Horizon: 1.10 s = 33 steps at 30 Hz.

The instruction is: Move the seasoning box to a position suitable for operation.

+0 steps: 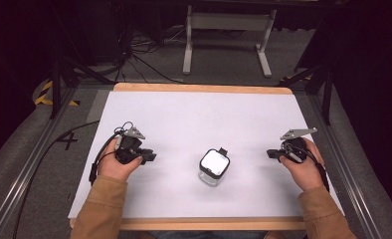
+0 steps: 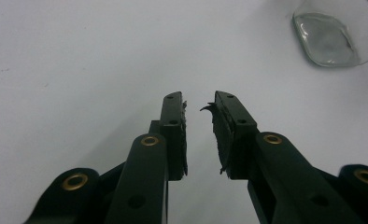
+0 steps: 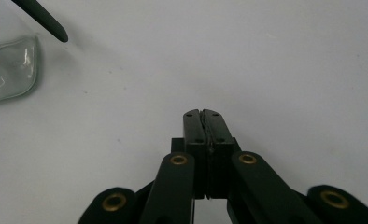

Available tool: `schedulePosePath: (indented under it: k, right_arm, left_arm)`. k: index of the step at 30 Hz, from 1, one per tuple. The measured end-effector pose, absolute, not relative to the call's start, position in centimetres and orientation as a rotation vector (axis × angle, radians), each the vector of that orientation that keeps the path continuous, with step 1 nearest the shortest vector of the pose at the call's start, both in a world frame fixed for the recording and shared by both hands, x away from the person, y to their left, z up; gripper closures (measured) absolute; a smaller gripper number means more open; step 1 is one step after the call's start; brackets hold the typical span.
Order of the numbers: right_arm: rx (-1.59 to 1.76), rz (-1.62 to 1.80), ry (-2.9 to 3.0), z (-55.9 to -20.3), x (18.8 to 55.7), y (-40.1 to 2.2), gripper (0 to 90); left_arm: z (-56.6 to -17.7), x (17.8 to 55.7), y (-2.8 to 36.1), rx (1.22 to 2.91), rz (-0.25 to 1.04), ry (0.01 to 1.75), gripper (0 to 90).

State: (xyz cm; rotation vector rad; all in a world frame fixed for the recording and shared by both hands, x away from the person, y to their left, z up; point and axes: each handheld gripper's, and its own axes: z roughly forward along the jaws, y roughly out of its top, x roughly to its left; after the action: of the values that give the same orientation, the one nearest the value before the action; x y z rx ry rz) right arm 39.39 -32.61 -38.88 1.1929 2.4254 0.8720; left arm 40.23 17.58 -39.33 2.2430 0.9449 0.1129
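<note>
One glass jar (image 1: 214,167) between left gripper (image 1: 148,157), slightly parted, and right gripper (image 1: 272,154), closed empty.

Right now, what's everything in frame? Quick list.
jar: 1, clear glass with a white lid and a black clasp, on the sheet between the two grippers, touched by neither
sheet: 1, white, covering the table top
table: 1, light wood edge showing at the far and near sides
stand: 1, pale grey frame, on the floor beyond the table
cables: several, black, on the floor at far left
left gripper: 1, black, left of the jar, jaws slightly apart, nothing between them
right gripper: 1, black, right of the jar, jaws shut, empty
hands: 2, in tan sleeves, at the near edge
</note>
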Motion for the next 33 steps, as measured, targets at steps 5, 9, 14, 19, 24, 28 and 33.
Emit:
schedulePosePath:
  k: [5, 9, 14, 19, 24, 28, 33]
  right_arm:
    - [1.197, 0.911, 2.453, -38.7, 39.1, -32.5, 90.0]
    - [1.201, 0.926, 2.444, -38.5, 38.8, -32.5, 90.0]
    - [1.190, 0.932, 2.447, -38.4, 38.5, -32.5, 90.0]
    - [1.189, 0.944, 2.439, -38.2, 37.9, -32.9, 90.0]
    - [1.196, 0.952, 2.426, -38.0, 37.6, -33.2, 90.0]
    - [1.189, 0.956, 2.430, -38.1, 37.4, -33.2, 90.0]
    - [1.188, 0.956, 2.433, -38.0, 37.3, -33.0, 90.0]
  left_arm:
    - [-38.8, 40.0, 16.8, 2.247, 0.118, 0.940, 76.6]
    - [-38.7, 40.0, 16.1, 2.256, 0.113, 0.908, 77.3]
    - [-38.7, 40.2, 14.7, 2.254, 0.080, 0.862, 79.0]
    - [-39.0, 40.0, 12.0, 2.292, 0.060, 0.792, 81.0]
    - [-38.9, 39.6, 9.7, 2.336, 0.041, 0.727, 81.9]
    - [-39.4, 39.4, 7.9, 2.354, 0.030, 0.674, 82.1]
    - [-40.3, 39.3, 6.5, 2.365, 0.043, 0.640, 83.4]
